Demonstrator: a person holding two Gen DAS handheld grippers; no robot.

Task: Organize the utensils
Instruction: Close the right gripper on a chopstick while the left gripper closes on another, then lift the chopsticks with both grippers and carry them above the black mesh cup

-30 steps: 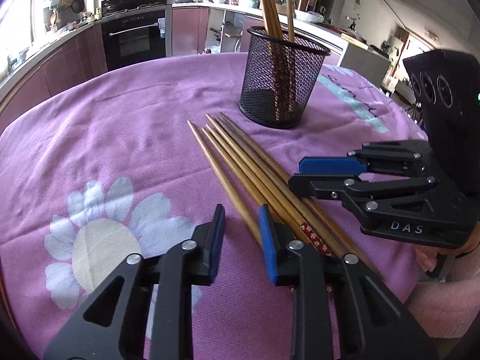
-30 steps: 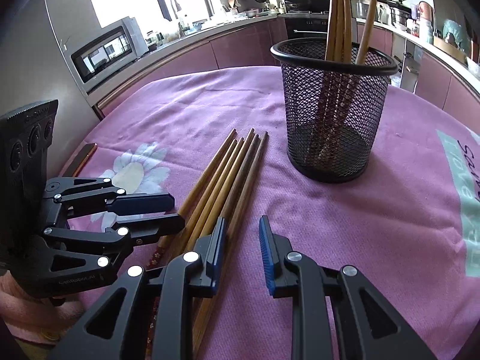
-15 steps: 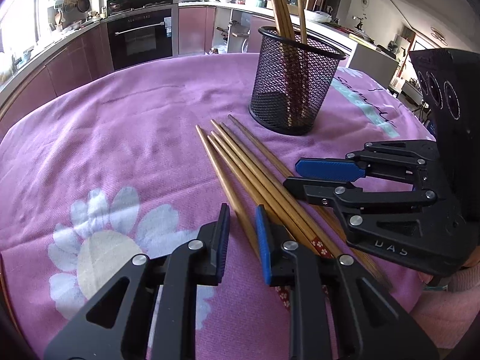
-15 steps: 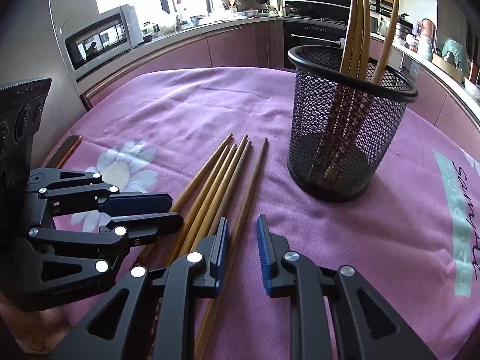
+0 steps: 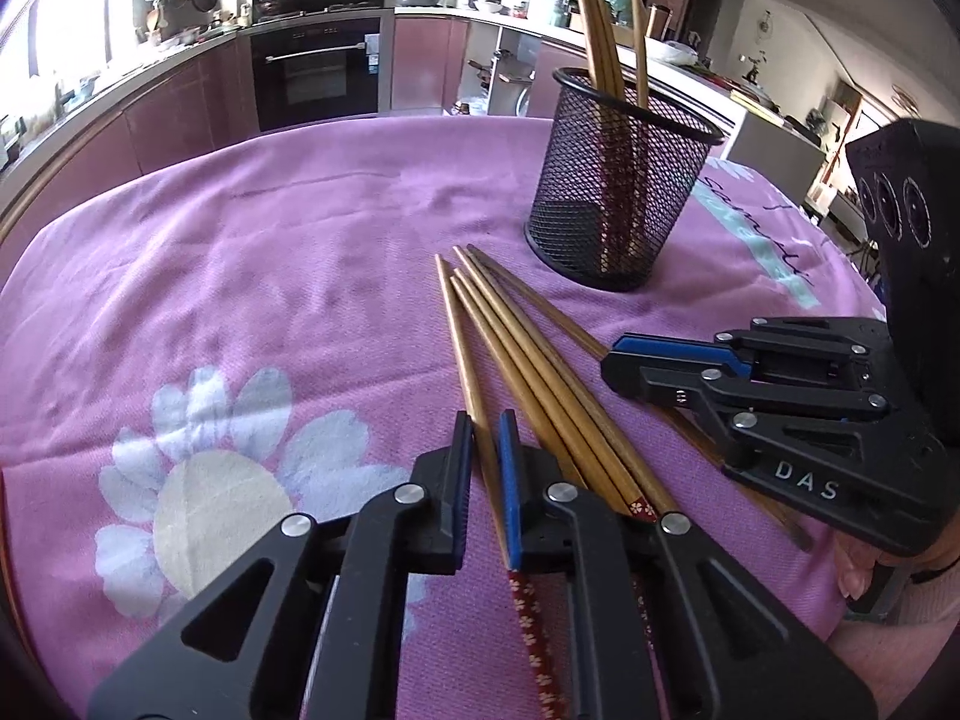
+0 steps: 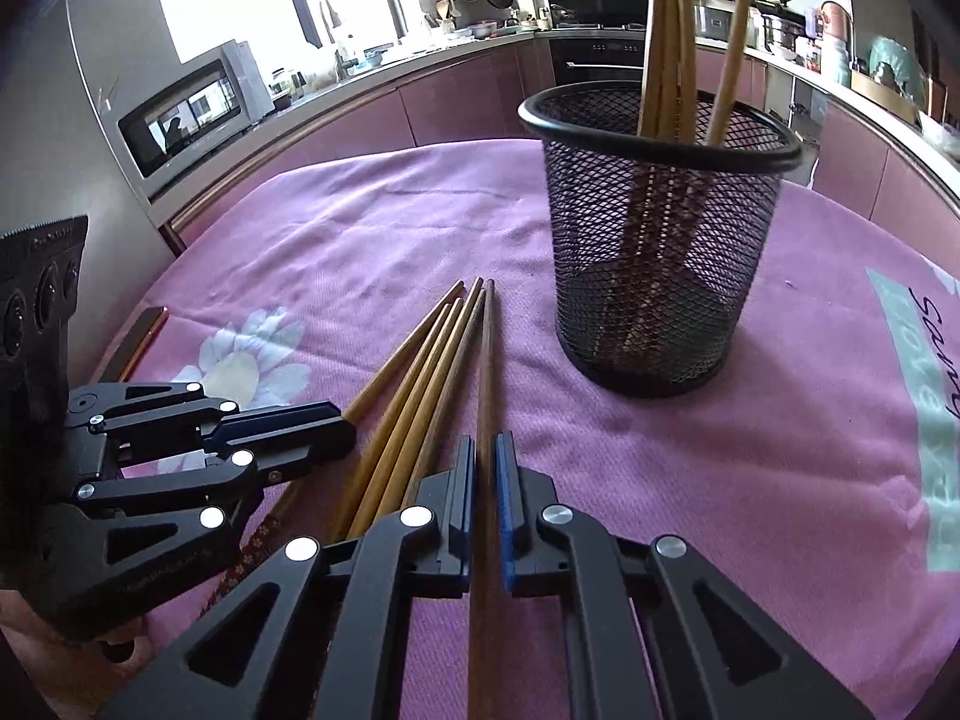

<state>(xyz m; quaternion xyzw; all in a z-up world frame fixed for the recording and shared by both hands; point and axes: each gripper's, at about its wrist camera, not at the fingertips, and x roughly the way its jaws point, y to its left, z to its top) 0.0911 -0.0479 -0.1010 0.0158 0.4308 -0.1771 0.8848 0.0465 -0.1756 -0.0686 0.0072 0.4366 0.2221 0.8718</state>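
Purple cloth (image 5: 270,276) with a white flower print covers the counter, and behind it runs a kitchen with pink cabinets and a black oven (image 5: 318,69). Toward the far edge of the counter stands a black mesh cup (image 5: 618,204), upright, with several chopsticks (image 5: 600,30) leaning inside it. Just beside its base, apart from it, a fan of loose chopsticks (image 5: 540,384) lies flat on the cloth, tips toward the cup, thick ends toward the near edge.

In the left wrist view the left gripper (image 5: 483,480) has its jaws pressed in on the outermost chopstick (image 5: 462,360) at that side of the fan (the one whose handle end shows a dark red flowered pattern); the stick runs straight through the narrow gap between the blue pads. In the right wrist view the right gripper (image 6: 486,498) pinches the darker chopstick (image 6: 487,360) at the other side of the fan, nearest the cup, which also passes between its pads. Both pinched sticks lie level with the rest; whether either is lifted off the cloth cannot be told. A hand (image 5: 858,576) shows under the right gripper's body.
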